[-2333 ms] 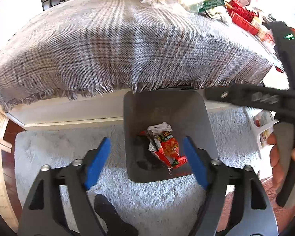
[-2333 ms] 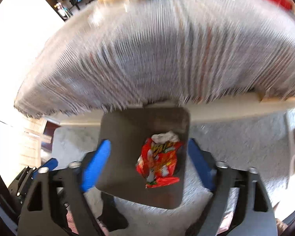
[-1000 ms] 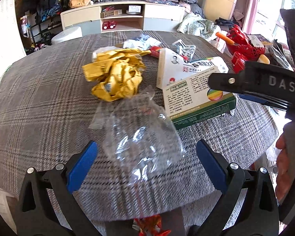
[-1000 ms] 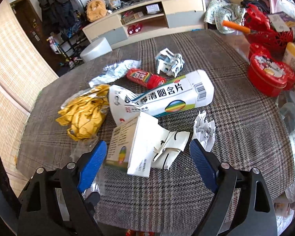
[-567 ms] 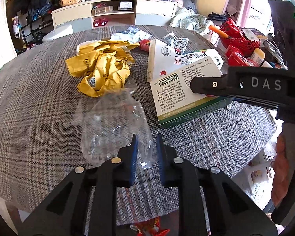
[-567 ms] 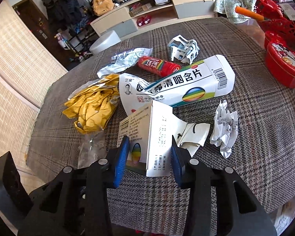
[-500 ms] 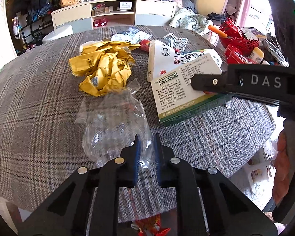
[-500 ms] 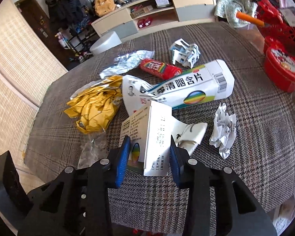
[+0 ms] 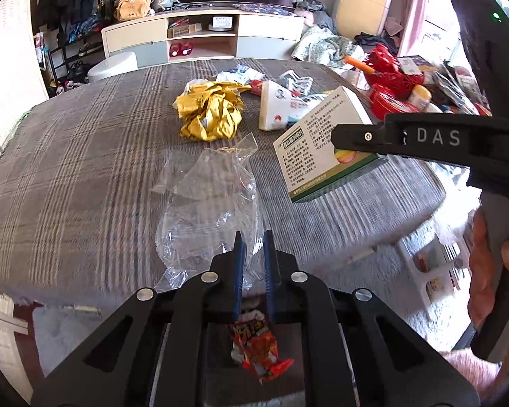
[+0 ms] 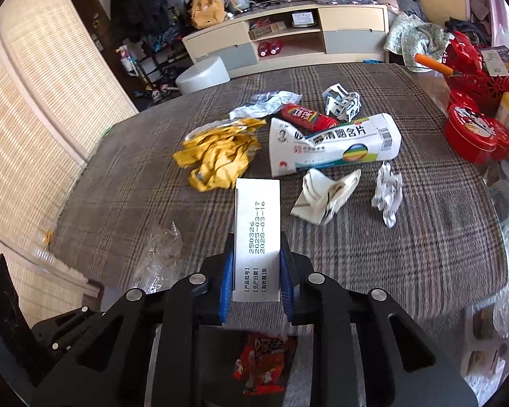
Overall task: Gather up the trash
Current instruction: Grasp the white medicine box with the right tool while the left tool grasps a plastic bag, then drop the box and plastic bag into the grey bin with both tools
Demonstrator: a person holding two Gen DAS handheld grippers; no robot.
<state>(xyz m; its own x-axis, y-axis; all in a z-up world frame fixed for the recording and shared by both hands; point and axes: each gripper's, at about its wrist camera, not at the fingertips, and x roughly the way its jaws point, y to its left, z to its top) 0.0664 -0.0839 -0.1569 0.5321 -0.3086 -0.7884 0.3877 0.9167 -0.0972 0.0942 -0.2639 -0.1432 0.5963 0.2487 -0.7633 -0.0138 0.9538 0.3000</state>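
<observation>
Bin sits directly below both tools, under the near edge of the table; a red wrapper already lies in it. Judged next move: a short drop straight down.

Left tool: closed on the clear bag, crinkled, trailing forward onto the cloth.

Right tool: clamped on the box, white with green edge, long axis pointing away from the tool, lifted off the table.
</observation>
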